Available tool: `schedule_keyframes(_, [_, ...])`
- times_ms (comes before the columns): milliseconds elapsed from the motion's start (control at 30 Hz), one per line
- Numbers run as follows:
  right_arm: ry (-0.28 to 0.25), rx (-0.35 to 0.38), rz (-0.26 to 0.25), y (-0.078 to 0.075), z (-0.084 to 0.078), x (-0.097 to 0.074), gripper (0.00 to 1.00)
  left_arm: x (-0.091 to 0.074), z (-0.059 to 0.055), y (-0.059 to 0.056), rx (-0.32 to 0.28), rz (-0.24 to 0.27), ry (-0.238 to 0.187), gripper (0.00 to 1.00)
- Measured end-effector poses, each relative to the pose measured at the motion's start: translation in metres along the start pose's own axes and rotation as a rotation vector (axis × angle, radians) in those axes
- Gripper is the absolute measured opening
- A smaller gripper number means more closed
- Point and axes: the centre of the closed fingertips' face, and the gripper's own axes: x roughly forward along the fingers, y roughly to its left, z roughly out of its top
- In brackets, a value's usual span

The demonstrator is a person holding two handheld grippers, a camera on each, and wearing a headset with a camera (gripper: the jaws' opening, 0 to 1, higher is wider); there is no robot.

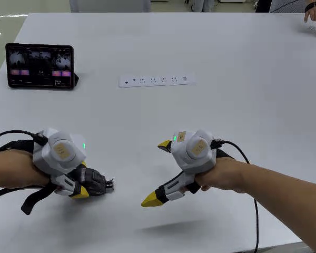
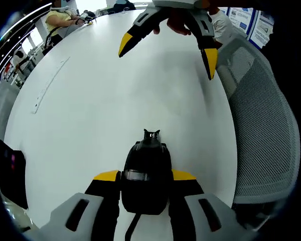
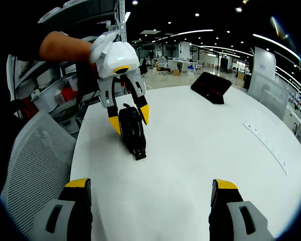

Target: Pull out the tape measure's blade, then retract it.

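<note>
Head view shows the chunky black tape measure [image 1: 97, 181] low on the left, squeezed by the white, yellow-tipped left gripper [image 1: 87, 185], while the matching right gripper [image 1: 156, 172] near the middle gapes wide and empty, so it might miss the tiny metal blade hook [image 1: 110, 184] and slip.

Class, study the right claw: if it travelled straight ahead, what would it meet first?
Probably the black tape measure, clamped in the left claw, slightly left of dead ahead. Bare table lies in between, though depth is unclear.
</note>
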Motion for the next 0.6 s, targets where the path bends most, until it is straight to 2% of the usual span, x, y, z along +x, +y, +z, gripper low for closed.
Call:
schedule_keyframes(33, [0.004, -0.004, 0.003, 0.0, 0.0, 0.001, 0.99, 0.002, 0.0, -0.003, 0.008, -0.01, 0.001, 0.33])
schedule_keyframes(100, [0.009, -0.009, 0.008, 0.001, -0.001, 0.002, 0.99, 0.002, 0.0, 0.0, 0.011, 0.007, 0.002, 0.33])
schedule_keyframes(267, [0.03, -0.041, 0.028, 0.004, -0.004, 0.006, 0.94, 0.002, 0.0, 0.0, 0.016, 0.004, -0.015, 0.32])
schedule_keyframes(333, [0.038, -0.046, 0.037, 0.005, -0.005, 0.009, 0.95, 0.002, 0.0, 0.0, 0.012, 0.007, -0.021, 0.32])
schedule_keyframes(500, [0.069, -0.089, 0.063, 0.006, -0.007, 0.017, 0.93, 0.002, -0.001, 0.001, 0.017, 0.012, -0.012, 0.32])
schedule_keyframes(600, [0.076, -0.084, 0.077, 0.006, -0.006, 0.023, 0.89, 0.002, -0.001, 0.001, 0.006, 0.015, -0.031, 0.32])
